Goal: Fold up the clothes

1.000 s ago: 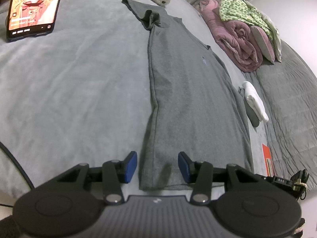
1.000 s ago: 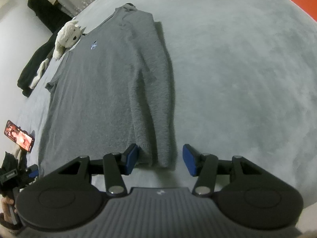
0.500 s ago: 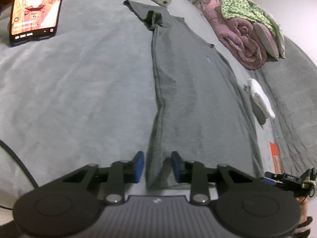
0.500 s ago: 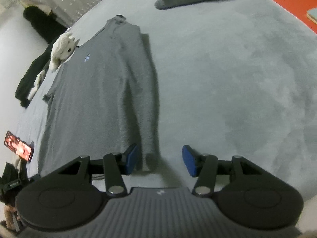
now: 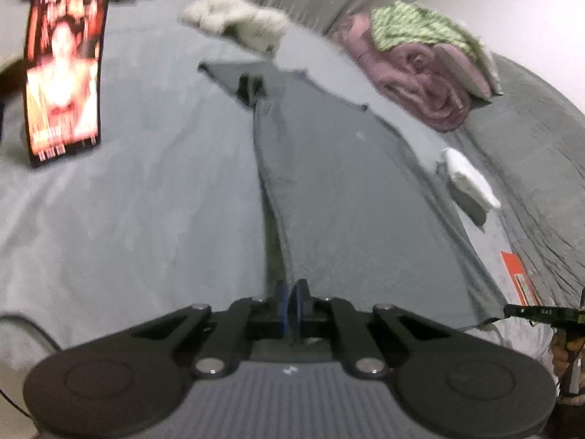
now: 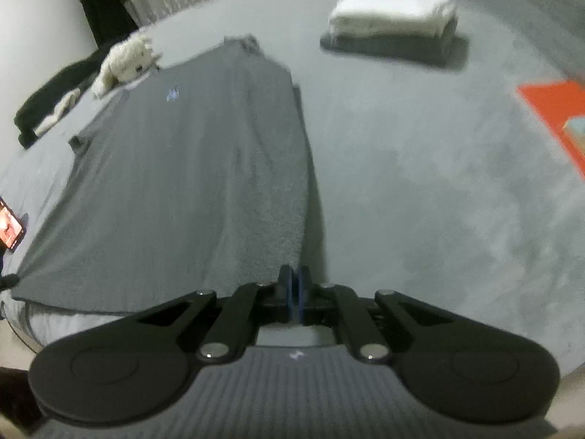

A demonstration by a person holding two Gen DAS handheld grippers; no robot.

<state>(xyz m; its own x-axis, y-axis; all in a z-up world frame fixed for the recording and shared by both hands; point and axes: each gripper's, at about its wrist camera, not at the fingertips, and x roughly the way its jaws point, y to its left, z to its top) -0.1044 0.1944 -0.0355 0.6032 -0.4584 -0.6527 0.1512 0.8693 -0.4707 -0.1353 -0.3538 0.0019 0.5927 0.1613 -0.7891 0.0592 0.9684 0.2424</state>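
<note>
A grey T-shirt [image 5: 347, 190] lies lengthwise on a grey bed cover, its sides folded in and its collar at the far end. My left gripper [image 5: 291, 294] is shut on the shirt's near left hem corner, and the cloth rises from the bed to its blue pads. In the right wrist view the same grey T-shirt [image 6: 190, 183] stretches away, and my right gripper [image 6: 295, 285] is shut on its near right hem corner. The hem hangs taut between the two grips.
A lit phone [image 5: 64, 69] stands at the far left. A white plush toy [image 5: 234, 23] lies beyond the collar. Rolled pink and green bedding [image 5: 420, 62] sits far right. A folded white and grey stack [image 6: 393, 25] and an orange card [image 6: 555, 109] lie to the right.
Both grippers closed from open onto the shirt's hem corners. Both then lifted, raising the near hem off the bed.
</note>
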